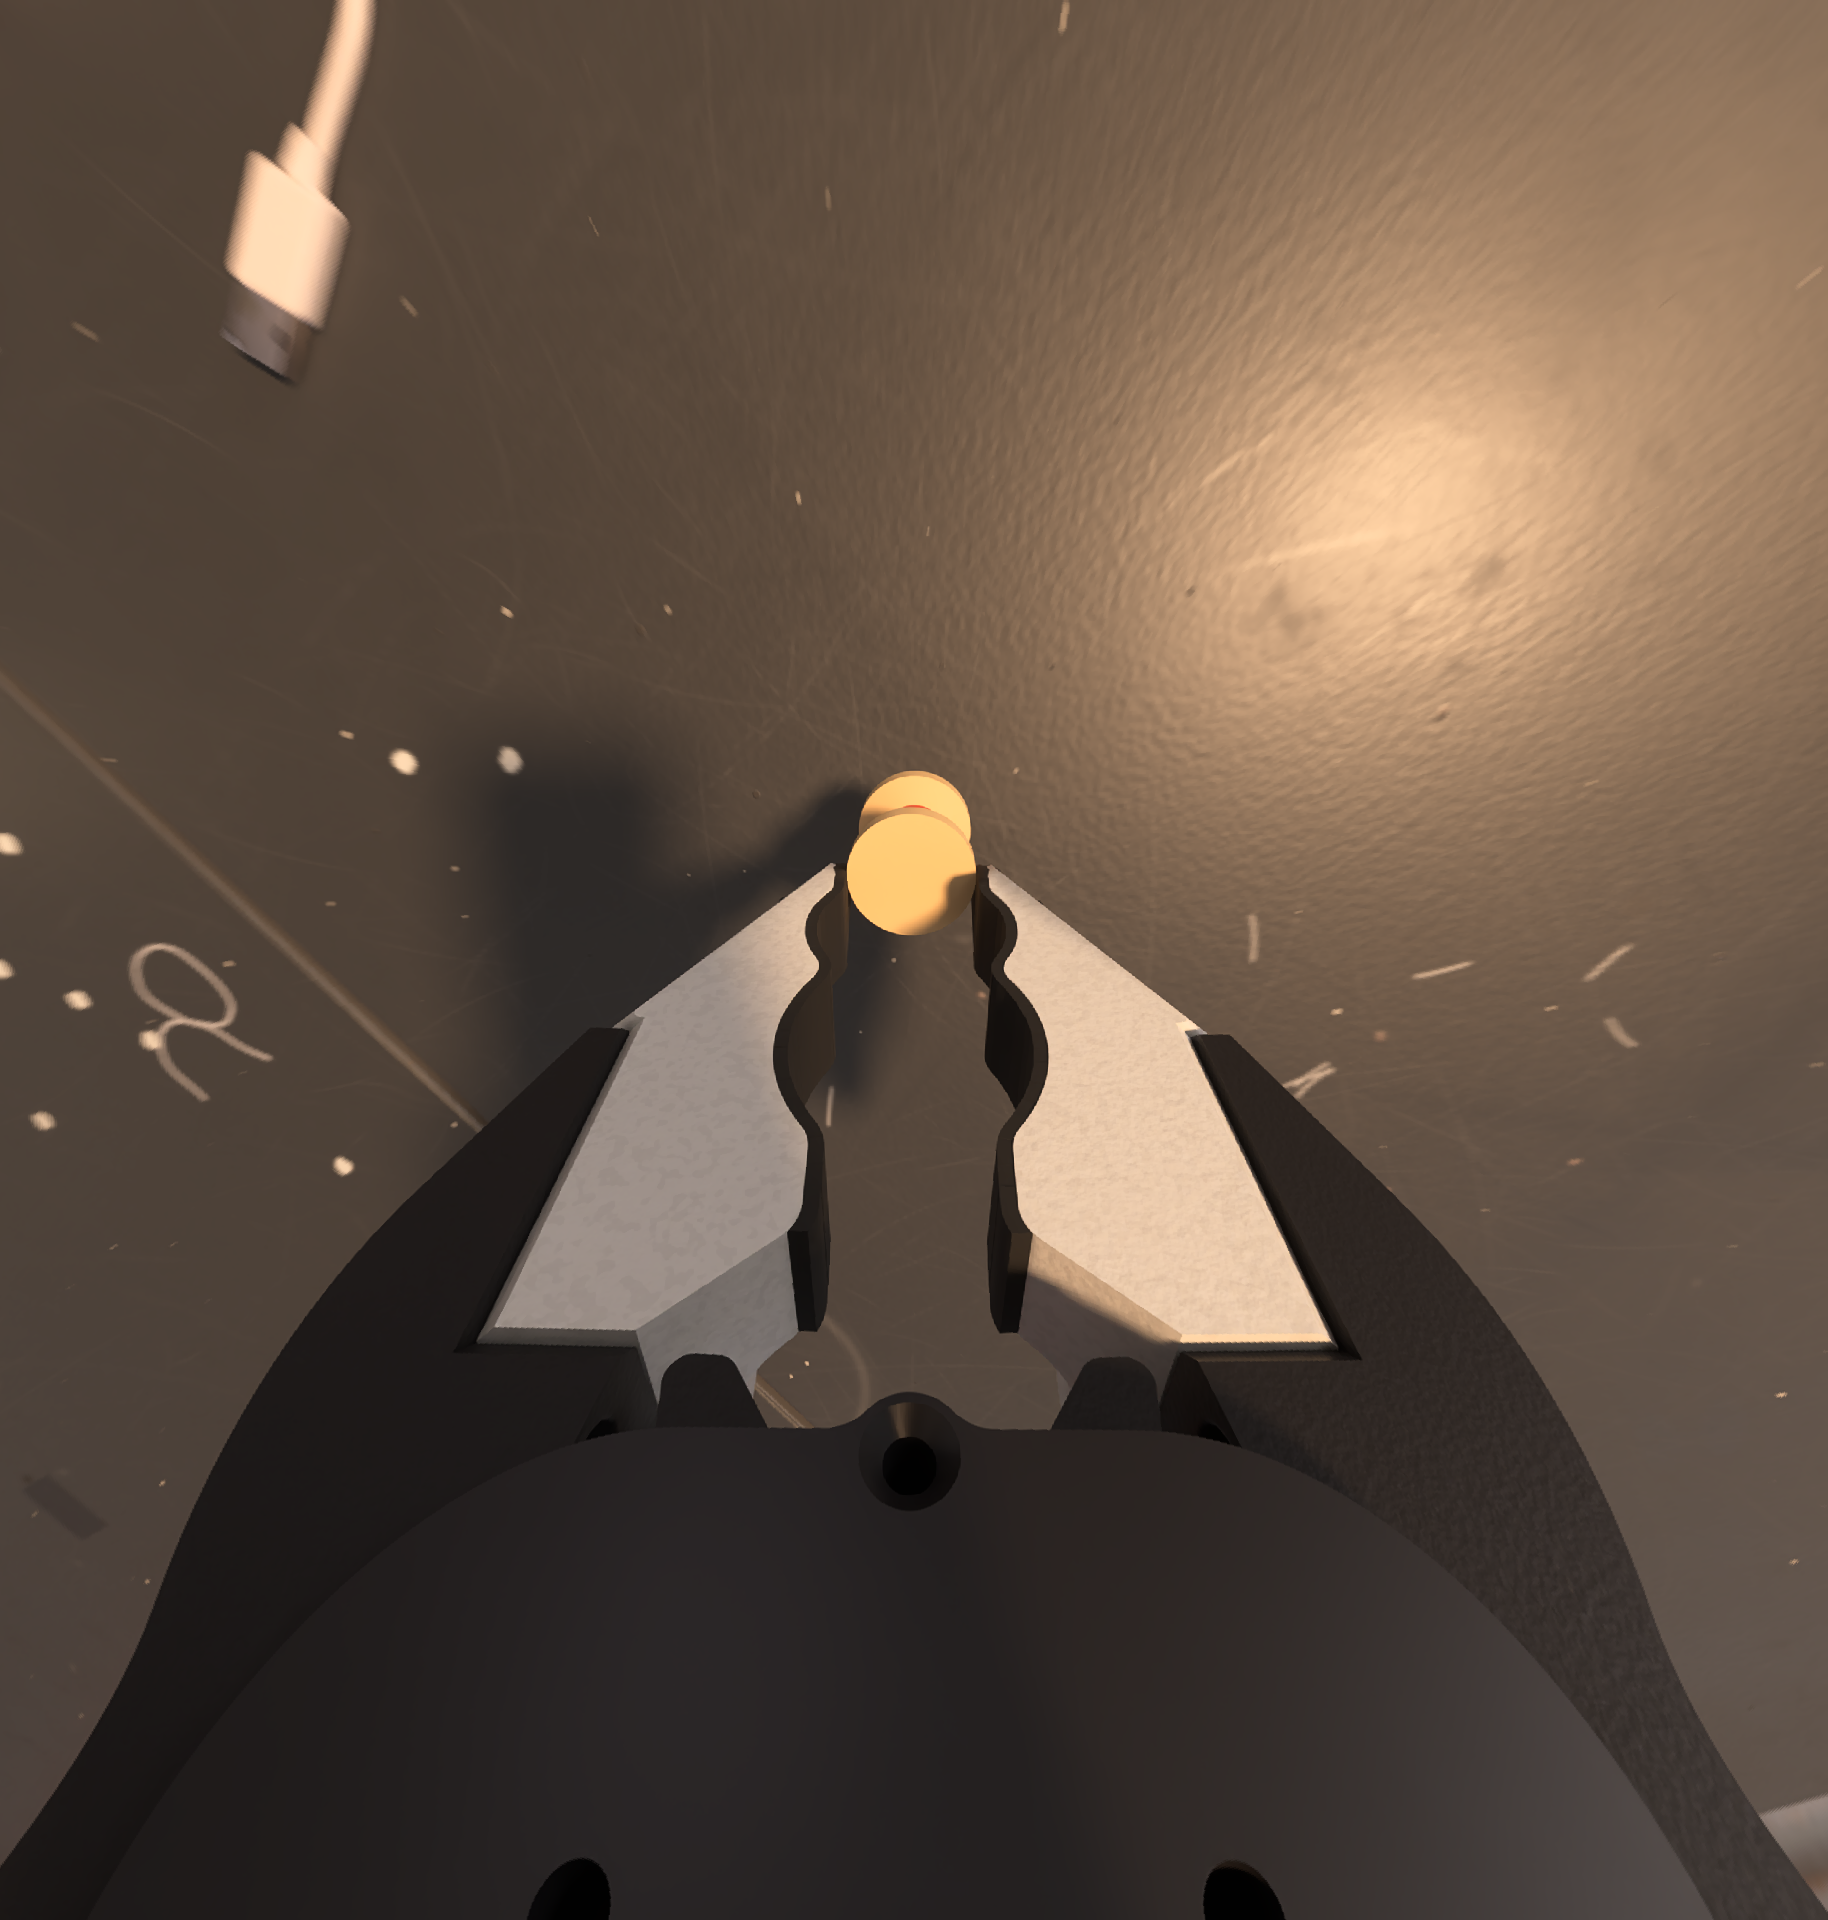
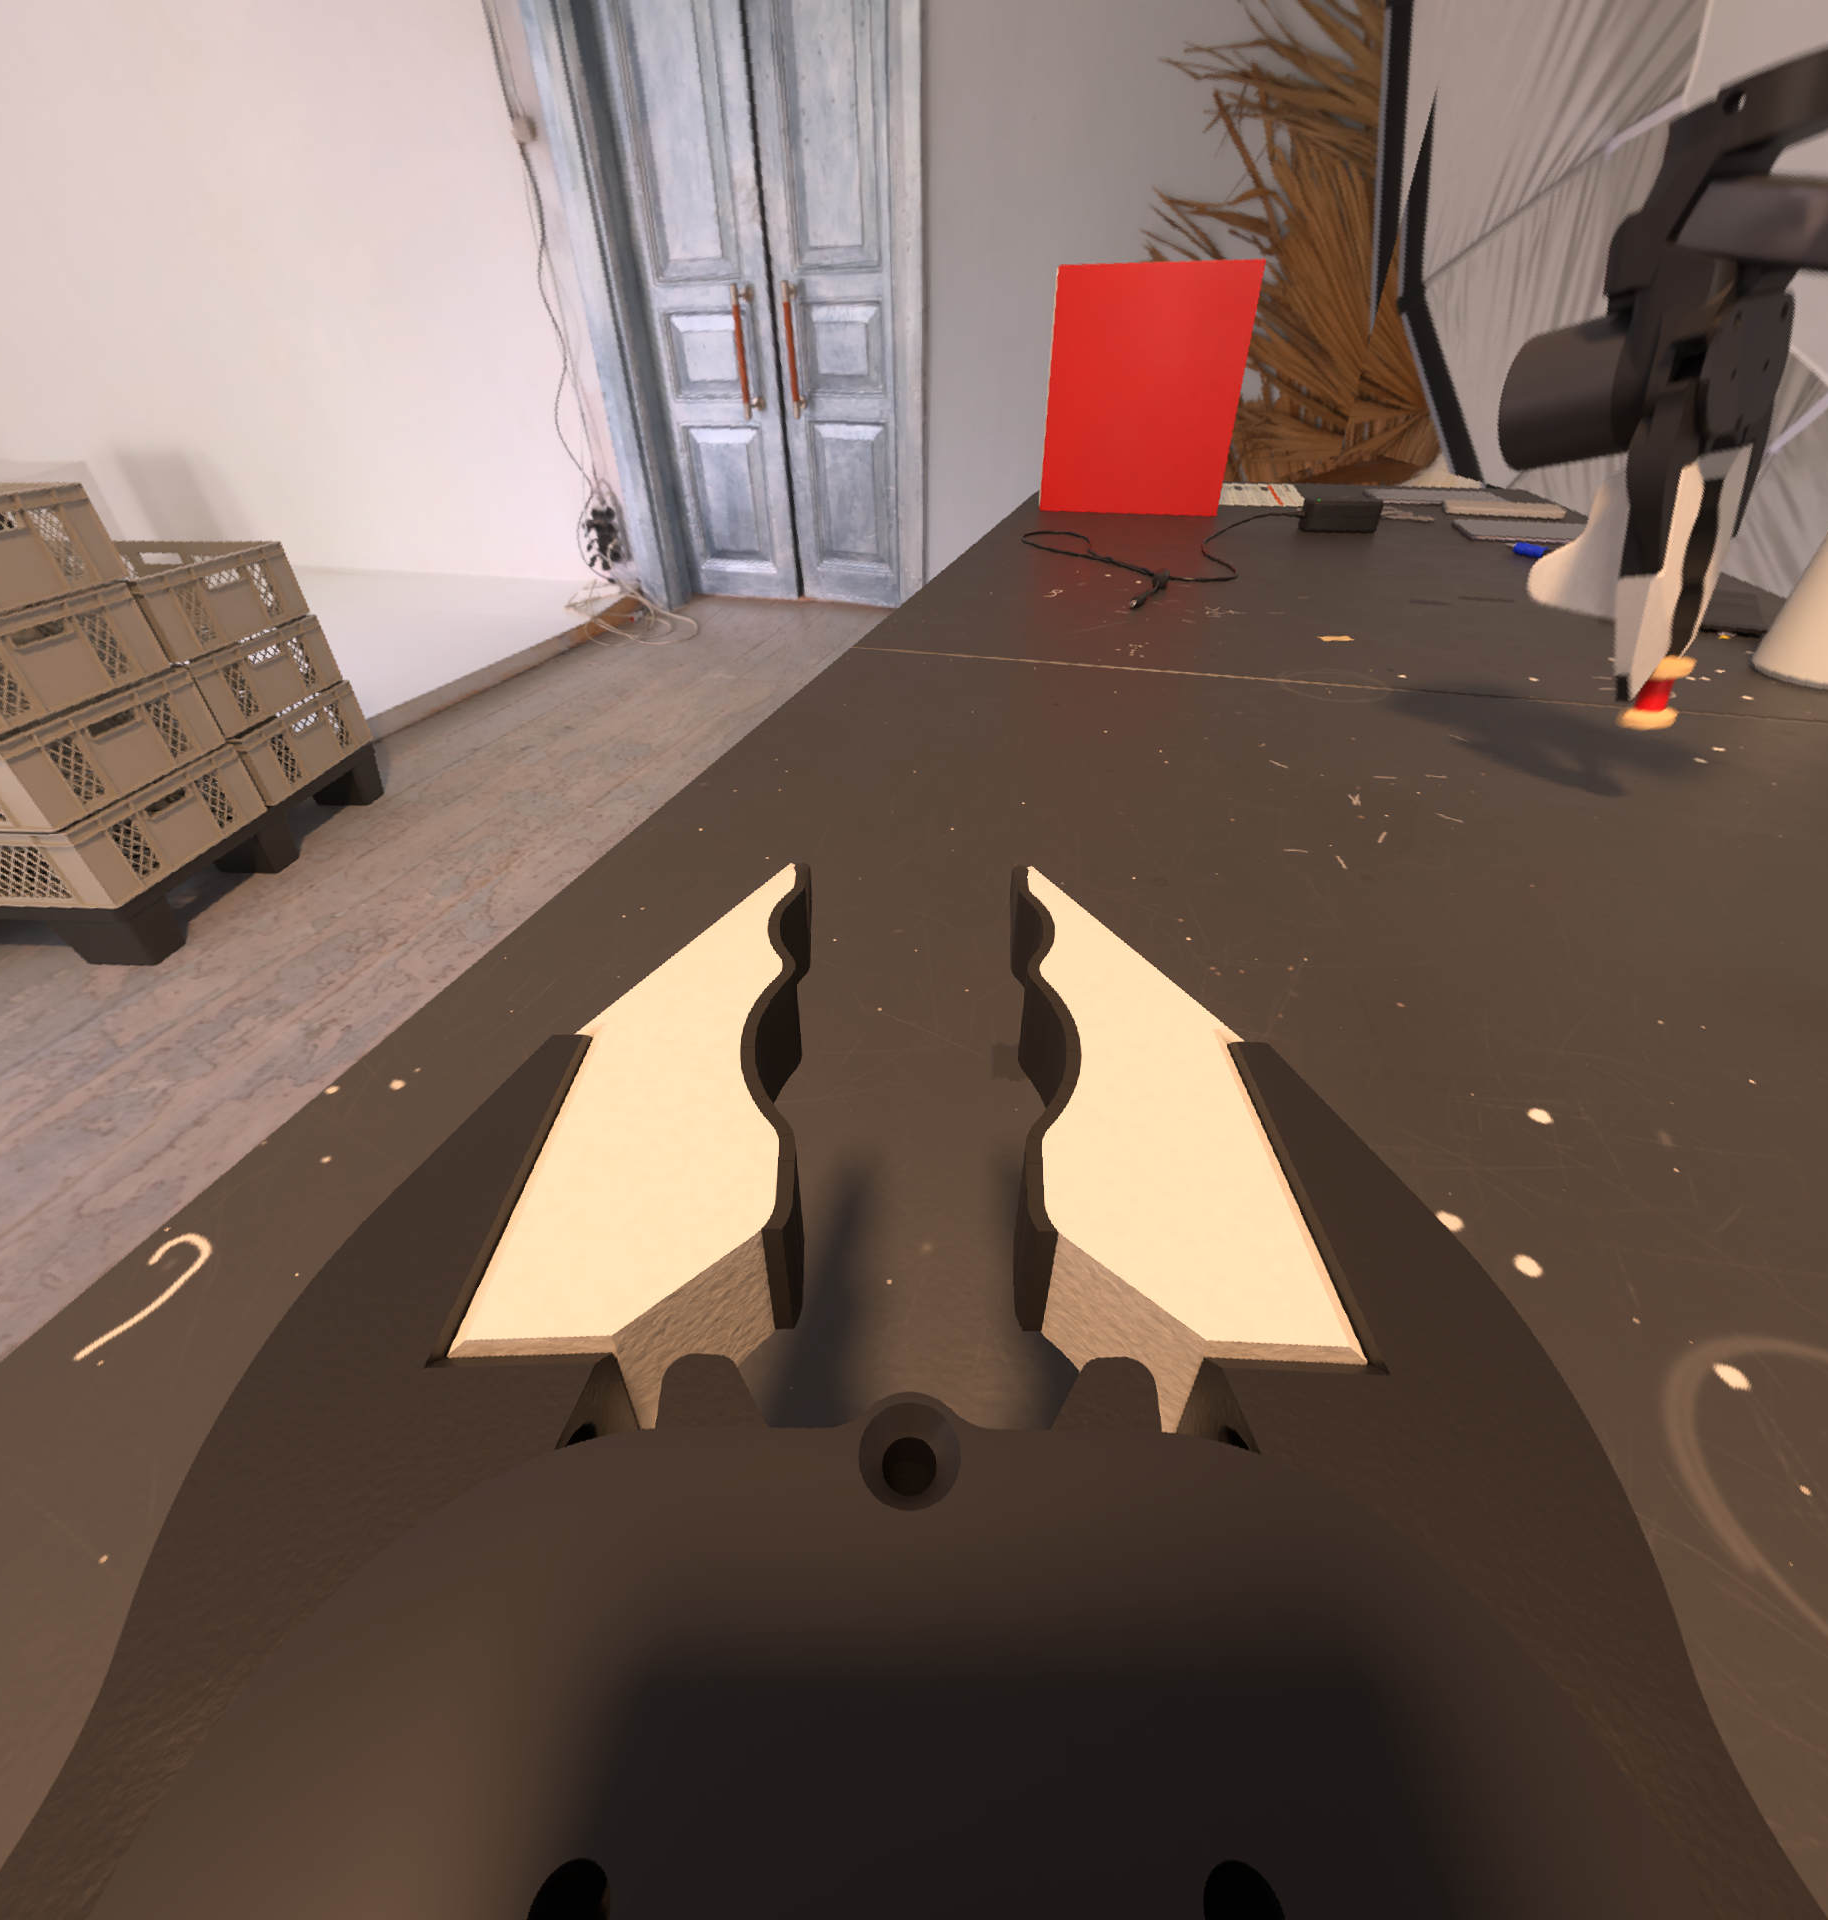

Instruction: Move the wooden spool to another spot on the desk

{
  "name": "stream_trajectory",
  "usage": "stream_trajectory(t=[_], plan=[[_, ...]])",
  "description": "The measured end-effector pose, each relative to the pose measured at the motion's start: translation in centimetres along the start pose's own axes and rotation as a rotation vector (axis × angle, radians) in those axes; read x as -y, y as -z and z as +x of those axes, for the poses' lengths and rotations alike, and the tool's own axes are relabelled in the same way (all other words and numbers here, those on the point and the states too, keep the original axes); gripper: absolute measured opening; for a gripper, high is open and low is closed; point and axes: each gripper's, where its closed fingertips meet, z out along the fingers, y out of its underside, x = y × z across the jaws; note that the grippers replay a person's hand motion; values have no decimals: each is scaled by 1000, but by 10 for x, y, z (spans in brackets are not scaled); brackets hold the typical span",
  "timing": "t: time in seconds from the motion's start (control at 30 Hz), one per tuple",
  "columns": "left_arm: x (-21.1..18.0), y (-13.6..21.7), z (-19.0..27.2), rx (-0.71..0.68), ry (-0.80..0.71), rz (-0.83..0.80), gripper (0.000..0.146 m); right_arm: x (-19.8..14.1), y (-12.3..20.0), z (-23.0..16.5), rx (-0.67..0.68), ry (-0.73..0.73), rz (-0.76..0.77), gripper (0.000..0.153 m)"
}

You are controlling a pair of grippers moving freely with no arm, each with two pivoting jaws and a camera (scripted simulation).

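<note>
- Between the left gripper's [image 1: 911,883] fingertips sits the wooden spool [image 1: 910,871], clamped at its top flange, just above the desk [image 1: 1305,416].
- The right gripper's [image 2: 911,883] fingers stand apart, holding nothing.

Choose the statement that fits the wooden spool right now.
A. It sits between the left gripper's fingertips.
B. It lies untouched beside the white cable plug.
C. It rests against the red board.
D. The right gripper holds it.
A: the wooden spool sits between the left gripper's fingertips, while the right gripper is open and empty.
</note>
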Motion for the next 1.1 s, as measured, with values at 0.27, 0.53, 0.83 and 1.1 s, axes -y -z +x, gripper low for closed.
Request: stream_trajectory(t=[0.27,0.53,0.83,1.1], plan=[[65,89,80,36,165,175,23,3,-6,-14,39,30,-4,38],[132,51,187,-75,347,163,23,8,-8,-26,50,89,-6,38],[163,-32,198,-126,617,70,23,12,-8,-36,57,148,-15,38],[163,-60,201,-142,701,-4,23,23,-2,-43,53,189,19,39]])
